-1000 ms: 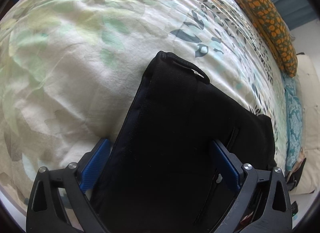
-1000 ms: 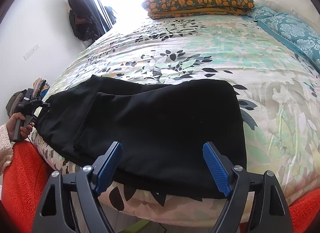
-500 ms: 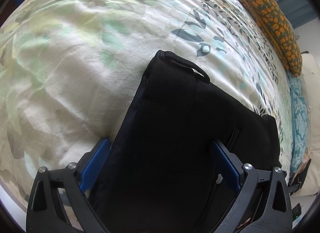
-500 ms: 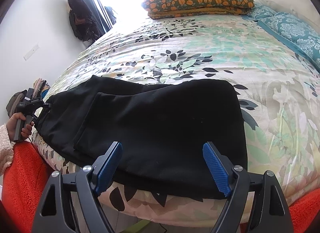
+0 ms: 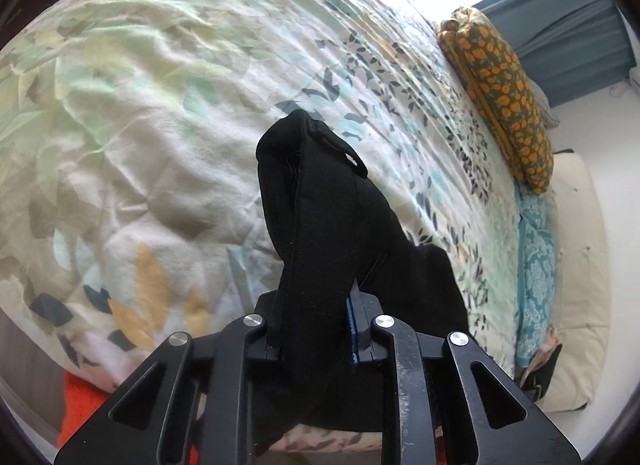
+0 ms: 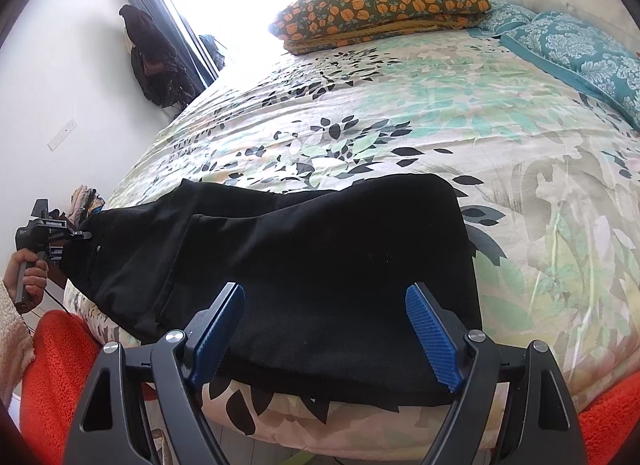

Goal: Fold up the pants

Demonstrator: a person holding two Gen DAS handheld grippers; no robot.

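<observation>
Black pants point(image 6: 320, 249) lie folded lengthwise across the near edge of a floral bed. In the left wrist view one end of the pants point(image 5: 320, 225) is bunched and raised off the duvet. My left gripper point(image 5: 316, 325) is closing, and its pads pinch that fabric. The right wrist view shows that left gripper point(image 6: 60, 241) at the pants' far left end, held by a hand point(image 6: 28, 277). My right gripper point(image 6: 326, 329) stands open just over the pants' right end by the bed's edge. Fabric lies below its blue pads point(image 6: 432, 341), which do not press on it.
The floral duvet point(image 6: 400, 125) covers the whole bed. An orange-patterned pillow point(image 6: 384, 1) and teal pillows point(image 6: 580, 53) sit at the head. A red fuzzy cloth point(image 6: 52, 365) hangs below the near edge. Dark clothes point(image 6: 152, 61) hang by the window.
The left gripper's jaws went from wide apart to pinched on the pants' end and rose, gathering the fabric into a raised bunch. The right gripper stayed put.
</observation>
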